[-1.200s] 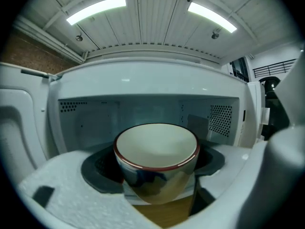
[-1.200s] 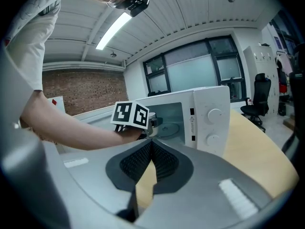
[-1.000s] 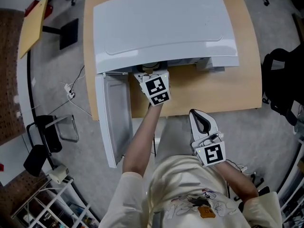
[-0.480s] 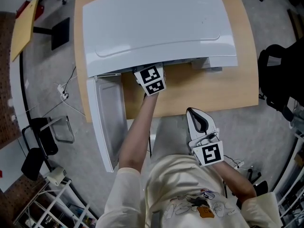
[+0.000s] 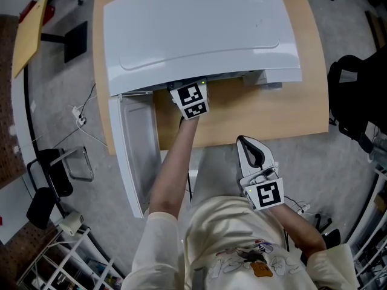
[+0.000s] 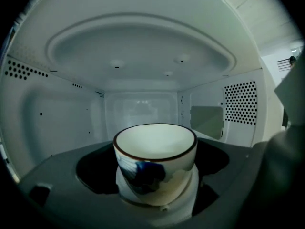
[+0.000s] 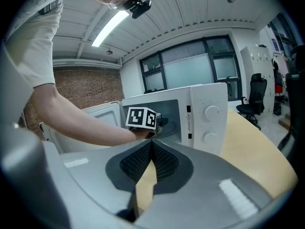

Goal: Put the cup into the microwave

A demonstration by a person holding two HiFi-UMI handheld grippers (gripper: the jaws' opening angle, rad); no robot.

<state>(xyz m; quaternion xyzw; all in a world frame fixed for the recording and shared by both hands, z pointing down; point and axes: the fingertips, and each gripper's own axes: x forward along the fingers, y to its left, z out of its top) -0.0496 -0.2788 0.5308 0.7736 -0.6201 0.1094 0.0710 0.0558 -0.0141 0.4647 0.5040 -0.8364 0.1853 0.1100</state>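
Since the earlier frame the left gripper [image 5: 193, 101] has reached deeper into the microwave [image 5: 199, 29], its fingers [image 6: 88, 175] opening around the cup [image 6: 155, 159] at the floor's centre to release it, while the right gripper [image 5: 253, 153] idles off the bench [image 5: 266, 113] edge, fingers closed and empty.

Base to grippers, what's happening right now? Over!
Left gripper opening, cup between its jaws, inside the microwave. Right gripper shut, empty. Door open, nothing blocking the way.

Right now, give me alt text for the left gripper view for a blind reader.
A white cup with a dark rim and blue pattern sits inside the microwave, between the left tongs, which are opening around it.
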